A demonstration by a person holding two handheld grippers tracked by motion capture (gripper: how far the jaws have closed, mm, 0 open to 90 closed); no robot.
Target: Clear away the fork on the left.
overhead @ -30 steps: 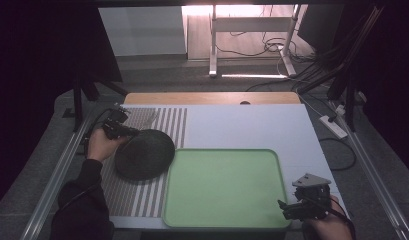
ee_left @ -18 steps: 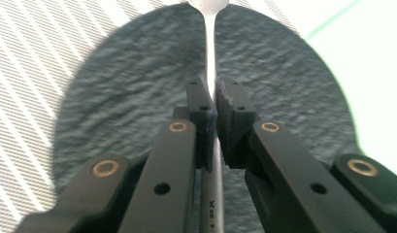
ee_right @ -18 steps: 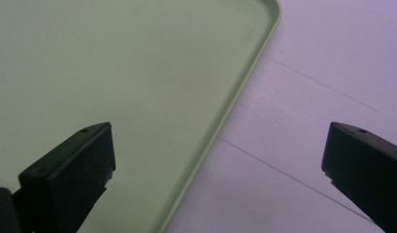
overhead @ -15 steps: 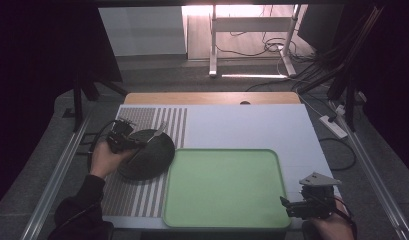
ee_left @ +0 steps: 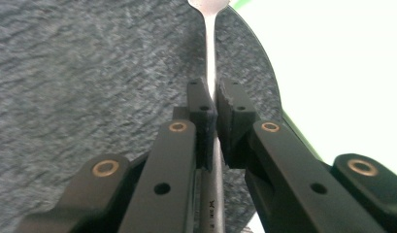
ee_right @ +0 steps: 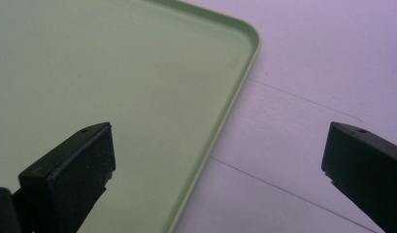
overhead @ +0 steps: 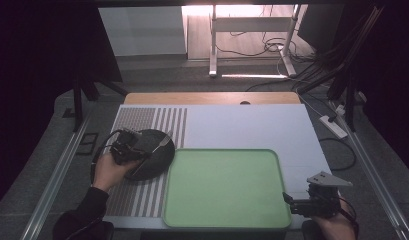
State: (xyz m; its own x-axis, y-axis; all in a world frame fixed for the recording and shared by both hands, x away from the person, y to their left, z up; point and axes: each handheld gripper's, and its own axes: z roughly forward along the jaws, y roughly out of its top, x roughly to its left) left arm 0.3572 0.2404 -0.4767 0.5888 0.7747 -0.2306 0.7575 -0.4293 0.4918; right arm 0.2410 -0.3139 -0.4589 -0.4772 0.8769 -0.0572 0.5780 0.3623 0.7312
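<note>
A dark grey round mat (overhead: 157, 160) lies on the table's left side, touching the left edge of a pale green tray (overhead: 227, 185). My left gripper (overhead: 142, 147) hovers over the mat, shut on the handle of a metal spoon (overhead: 164, 141) whose bowl points away toward the far right. In the left gripper view the pads (ee_left: 203, 104) pinch the spoon (ee_left: 210, 29) above the mat (ee_left: 89, 73), beside the tray (ee_left: 341, 73). My right gripper (overhead: 289, 199) rests open at the tray's near right corner. Its jaws (ee_right: 218, 165) stand wide over the tray's rim (ee_right: 235, 102), nothing between them.
A striped grey-and-white placemat (overhead: 142, 120) covers the left part of the white table top (overhead: 242, 125). A wooden strip (overhead: 212, 98) runs along the far edge. Cables and a power strip (overhead: 334, 126) lie on the floor at the right.
My left hand has carried the spoon toward the near side and a little right, over the round mat. The right gripper has stayed in place.
</note>
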